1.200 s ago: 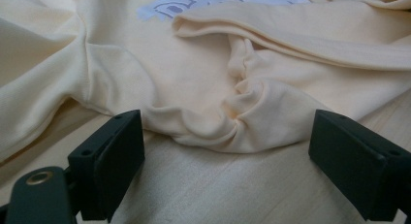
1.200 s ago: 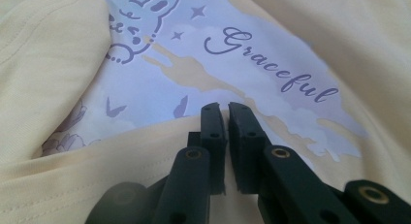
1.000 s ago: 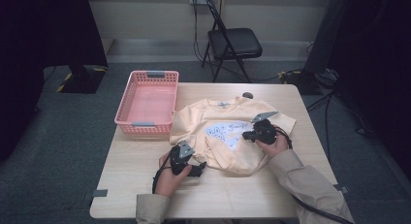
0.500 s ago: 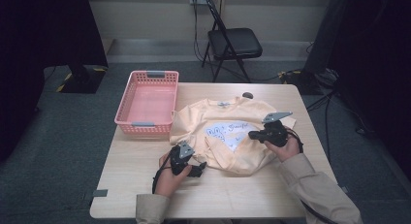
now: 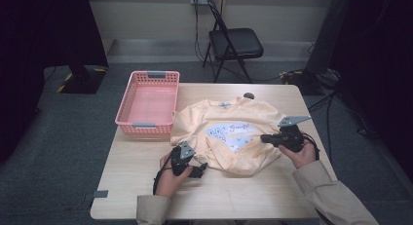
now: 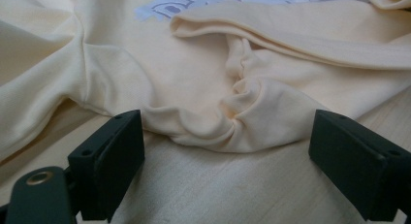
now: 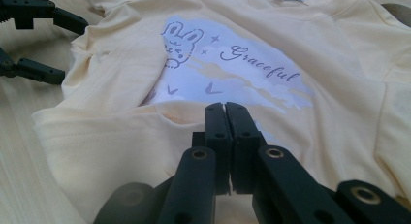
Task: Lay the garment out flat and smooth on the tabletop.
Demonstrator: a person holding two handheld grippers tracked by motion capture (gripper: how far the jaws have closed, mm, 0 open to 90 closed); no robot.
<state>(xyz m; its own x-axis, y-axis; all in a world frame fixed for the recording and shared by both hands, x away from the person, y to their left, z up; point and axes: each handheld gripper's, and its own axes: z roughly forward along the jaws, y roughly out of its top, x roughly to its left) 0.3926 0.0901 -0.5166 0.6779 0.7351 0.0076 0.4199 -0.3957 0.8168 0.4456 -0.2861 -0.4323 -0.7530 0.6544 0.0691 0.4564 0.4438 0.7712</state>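
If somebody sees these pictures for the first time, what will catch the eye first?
First comes the pale yellow T-shirt, lying rumpled in the middle of the wooden table, with a blue rabbit print and the word "Graceful". Next is the empty pink basket at the table's far left corner. Then the two black claws: the left claw open at the shirt's near edge, the right claw shut.

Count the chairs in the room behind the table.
1. A black folding chair stands on the floor beyond the far edge of the table, near the back wall. The dark areas at both sides could hide others.
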